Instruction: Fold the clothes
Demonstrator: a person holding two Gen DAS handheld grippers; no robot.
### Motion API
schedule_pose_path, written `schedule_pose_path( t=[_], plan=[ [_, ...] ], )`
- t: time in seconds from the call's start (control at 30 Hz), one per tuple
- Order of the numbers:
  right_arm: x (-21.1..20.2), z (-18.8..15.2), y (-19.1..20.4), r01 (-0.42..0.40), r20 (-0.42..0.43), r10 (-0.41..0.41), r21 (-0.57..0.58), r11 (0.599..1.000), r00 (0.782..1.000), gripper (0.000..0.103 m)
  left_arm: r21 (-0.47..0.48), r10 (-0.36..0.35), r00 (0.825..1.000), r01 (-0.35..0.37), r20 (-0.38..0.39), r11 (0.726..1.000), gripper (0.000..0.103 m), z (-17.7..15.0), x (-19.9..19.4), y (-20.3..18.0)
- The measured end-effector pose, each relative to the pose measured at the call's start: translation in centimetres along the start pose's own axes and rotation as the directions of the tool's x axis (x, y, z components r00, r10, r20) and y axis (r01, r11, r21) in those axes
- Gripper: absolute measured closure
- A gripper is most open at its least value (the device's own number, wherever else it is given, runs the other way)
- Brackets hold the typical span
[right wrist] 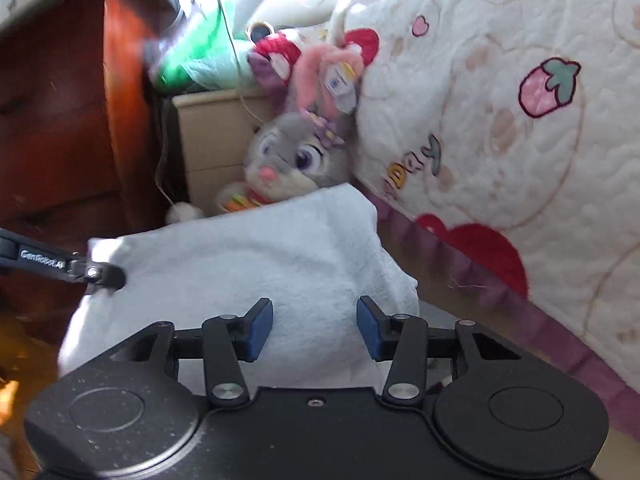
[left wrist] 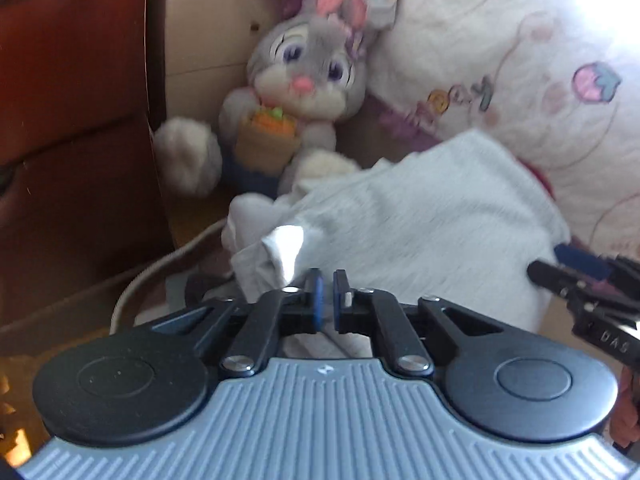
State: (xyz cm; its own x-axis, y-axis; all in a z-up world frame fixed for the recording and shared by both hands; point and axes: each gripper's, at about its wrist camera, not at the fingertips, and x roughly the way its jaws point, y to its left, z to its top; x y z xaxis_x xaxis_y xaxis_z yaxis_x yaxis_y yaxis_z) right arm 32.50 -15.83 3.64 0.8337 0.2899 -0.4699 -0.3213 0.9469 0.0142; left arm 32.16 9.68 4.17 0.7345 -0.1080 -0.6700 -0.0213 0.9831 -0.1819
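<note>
White, towel-like cloth (right wrist: 256,264) lies in a rumpled heap in front of both grippers, beside a quilt (right wrist: 500,128) printed with strawberries and hearts that hangs down on the right. The left gripper (left wrist: 327,294) has its blue pads nearly together, with a narrow slit between them; whether any cloth is caught there cannot be told, though the fabric lies right at the tips. In the right wrist view its black tip touches the cloth's left edge. The right gripper (right wrist: 315,330) has its jaws apart, the cloth lying between and beneath them without either pad pressing on it. Behind the cloth a grey plush rabbit (left wrist: 308,68) sits against the quilt, holding a small tan toy basket (left wrist: 268,140) with an orange and green carrot in it. A cardboard box (right wrist: 216,140) stands behind the rabbit; its contents are hidden, and green material rests on top. Dark red wooden furniture (left wrist: 76,100) fills the left.
</note>
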Motion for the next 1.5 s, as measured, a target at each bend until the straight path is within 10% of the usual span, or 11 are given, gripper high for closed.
schedule_pose_path(
  t=[0.2,0.4,0.47,0.57,0.97,1.5],
  plan=[
    [-1.2,-0.2,-0.4,0.023,0.005,-0.024,0.056,0.998,1.000,0.052,-0.010,0.169,0.978,-0.169,0.124,0.986,0.099,-0.7,-1.8,0.7],
    [-3.9,-2.5,-2.0,0.265,-0.048,-0.260,0.208,0.942,0.964,0.032,-0.042,0.172,0.985,-0.171,0.029,0.984,0.084,-1.8,-2.9,1.8],
    [-4.9,-3.5,-2.4,0.232,-0.059,-0.224,0.254,0.939,0.973,0.032,-0.010,0.174,0.985,-0.174,0.022,0.985,0.055,-2.9,-4.0,1.0],
    [-7.1,-4.9,-1.7,0.194,-0.056,-0.186,0.267,0.944,0.981,0.032,0.064,0.172,0.985,-0.173,0.030,0.983,0.039,-4.7,-5.9,-1.1],
    [-14.8,-8.0,2.2,0.077,-0.070,-0.064,0.219,0.973,0.996,0.028,0.156,0.103,0.995,-0.101,-0.004,0.983,0.024,-10.9,-12.2,-6.9],
    [-21.6,-12.2,2.4,0.164,-0.186,-0.130,0.175,0.971,0.974,0.028,0.256,0.087,0.996,-0.078,-0.024,0.963,0.010,-16.1,-15.1,-11.3]
  ],
)
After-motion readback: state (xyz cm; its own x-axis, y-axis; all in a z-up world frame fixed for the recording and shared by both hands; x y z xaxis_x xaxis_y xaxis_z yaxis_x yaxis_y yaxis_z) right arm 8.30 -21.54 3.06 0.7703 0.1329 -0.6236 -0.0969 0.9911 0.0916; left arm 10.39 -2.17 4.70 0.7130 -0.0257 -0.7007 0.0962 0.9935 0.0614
